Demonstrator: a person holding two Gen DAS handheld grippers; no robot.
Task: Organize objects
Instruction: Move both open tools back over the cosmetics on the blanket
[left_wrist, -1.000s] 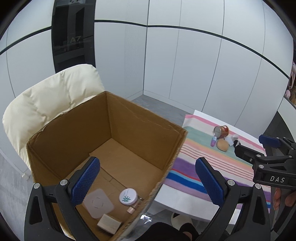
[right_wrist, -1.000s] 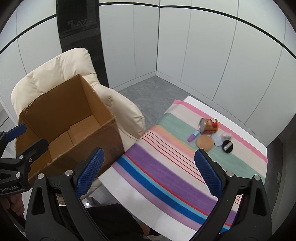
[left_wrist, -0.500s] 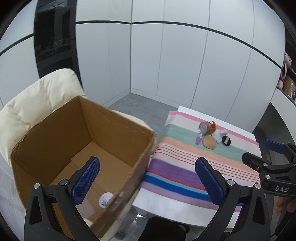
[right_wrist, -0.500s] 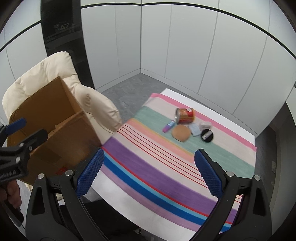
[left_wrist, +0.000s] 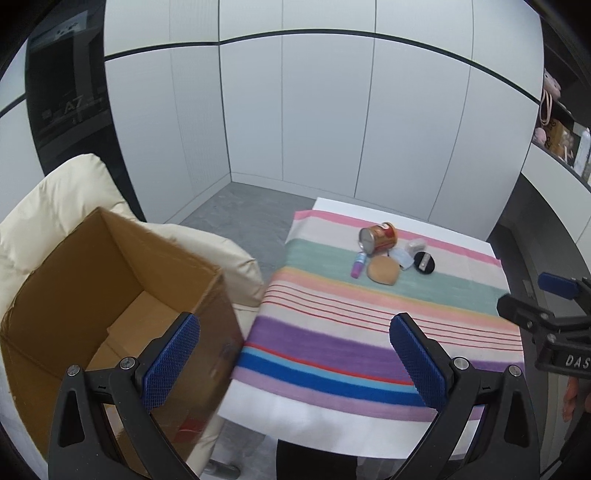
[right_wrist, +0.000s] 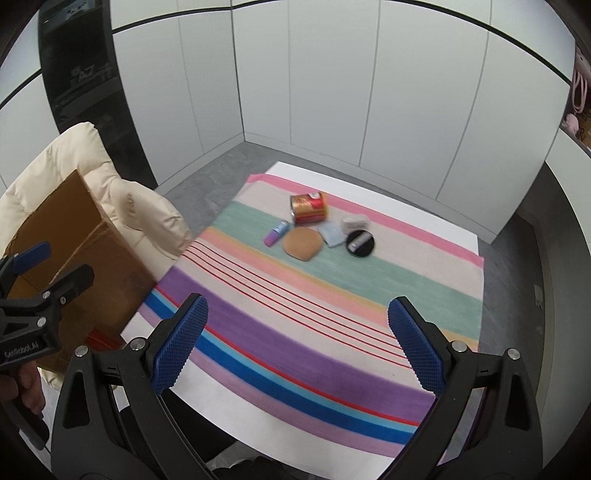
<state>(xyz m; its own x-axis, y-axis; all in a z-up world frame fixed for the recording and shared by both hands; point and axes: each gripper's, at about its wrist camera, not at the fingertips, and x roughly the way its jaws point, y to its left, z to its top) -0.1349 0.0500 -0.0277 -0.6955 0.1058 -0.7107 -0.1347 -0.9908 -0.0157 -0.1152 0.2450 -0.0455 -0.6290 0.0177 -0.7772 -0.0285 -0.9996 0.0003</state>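
Both grippers, the left gripper (left_wrist: 294, 363) and the right gripper (right_wrist: 297, 347), hang spread wide and empty over the near edge of the striped cloth-covered table (right_wrist: 295, 332). A red metal can (right_wrist: 308, 208) on its side, a purple tube (right_wrist: 276, 232), a tan round puff (right_wrist: 302, 243) and a black round compact (right_wrist: 359, 242) cluster near the far edge. The can looks light, stiff and prone to roll; gripping across its cylindrical wall seems best. The open brown cardboard box (left_wrist: 110, 295) sits on a cream cushioned chair (left_wrist: 44, 206) past the left edge.

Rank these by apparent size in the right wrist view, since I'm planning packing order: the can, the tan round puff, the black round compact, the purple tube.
1. Can and tan round puff: look alike, not ranked.
2. Black round compact.
3. Purple tube.
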